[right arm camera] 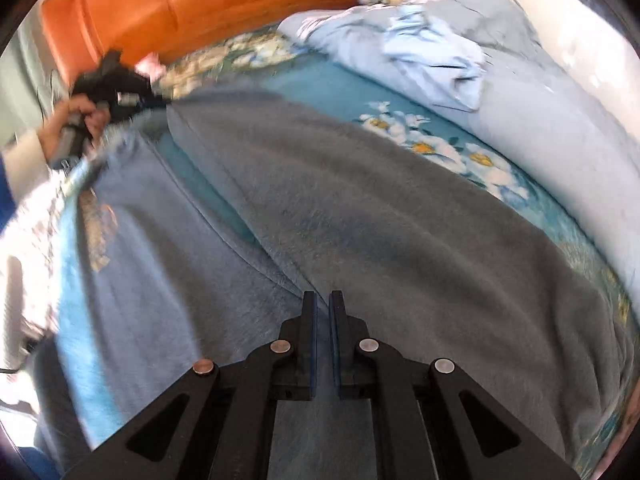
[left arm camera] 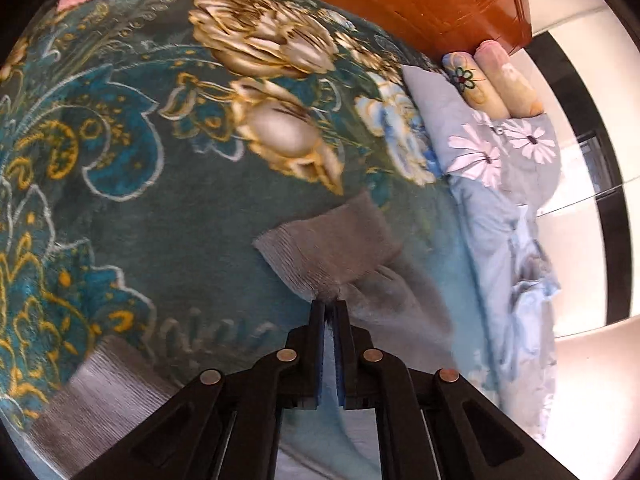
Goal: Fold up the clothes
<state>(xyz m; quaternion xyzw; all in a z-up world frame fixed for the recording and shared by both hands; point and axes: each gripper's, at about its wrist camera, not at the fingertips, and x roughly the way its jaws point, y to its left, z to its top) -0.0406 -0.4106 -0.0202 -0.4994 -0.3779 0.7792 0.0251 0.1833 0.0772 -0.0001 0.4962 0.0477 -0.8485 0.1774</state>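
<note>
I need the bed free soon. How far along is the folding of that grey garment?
Early. Nothing looks finished: the grey garment lies spread on the teal floral blanket. In hand: the left gripper pinches its ribbed cuff and the right gripper grips its body. The folding itself remains.

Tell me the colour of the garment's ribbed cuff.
Grey; the ribbed cuff shows best in the left wrist view.

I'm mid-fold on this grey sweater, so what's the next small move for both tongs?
Probably carry both tongs across together, laying the held edge over the body. The left tongs pinch the grey sweater near its ribbed cuff; the right tongs grip its body.
</note>
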